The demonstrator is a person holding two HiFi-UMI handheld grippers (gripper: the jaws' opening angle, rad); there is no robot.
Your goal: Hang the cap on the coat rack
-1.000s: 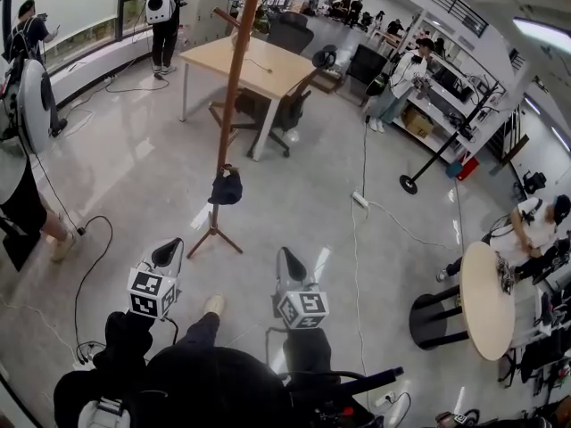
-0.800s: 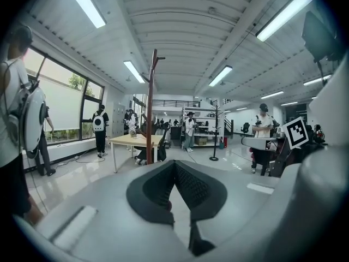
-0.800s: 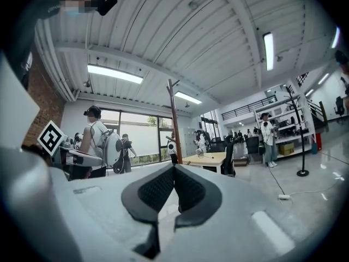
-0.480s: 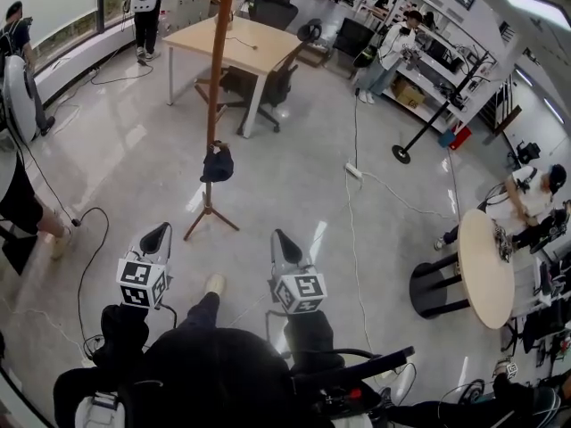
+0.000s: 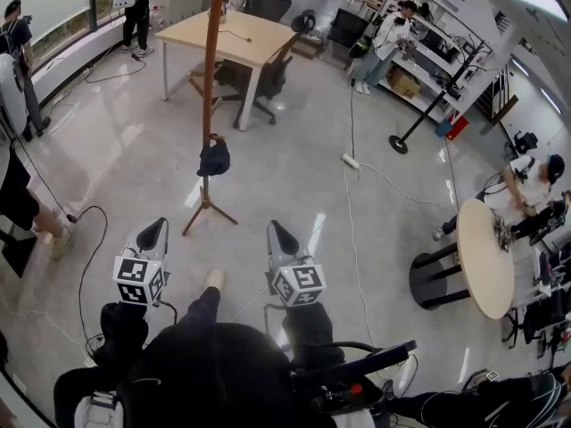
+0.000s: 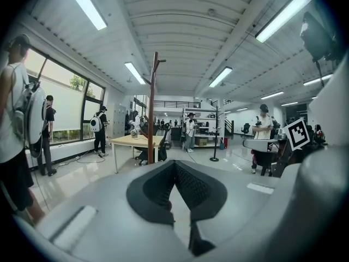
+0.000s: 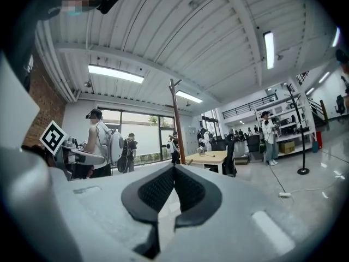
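The wooden coat rack (image 5: 210, 69) stands on its tripod on the shiny floor, ahead and left of me. A dark cap (image 5: 213, 159) hangs low on its pole. The left gripper (image 5: 155, 231) and the right gripper (image 5: 279, 234) are held side by side near my body, well short of the rack. Both are shut with nothing in them. In the left gripper view the rack (image 6: 152, 108) rises beyond the closed left gripper (image 6: 174, 163). In the right gripper view the rack (image 7: 176, 121) stands behind the closed right gripper (image 7: 174, 168). Neither gripper view shows the cap.
Behind the rack are a wooden table (image 5: 227, 38) and an office chair (image 5: 268, 78). A person (image 5: 13, 194) stands close at the left, others farther back. A cable (image 5: 348, 212) and power strip (image 5: 351, 160) lie on the floor. A round table (image 5: 486, 270) is at the right.
The head view has shifted, so the rack and cap sit a little higher and further left in the picture. Both grippers stay shut and empty in about the same place.
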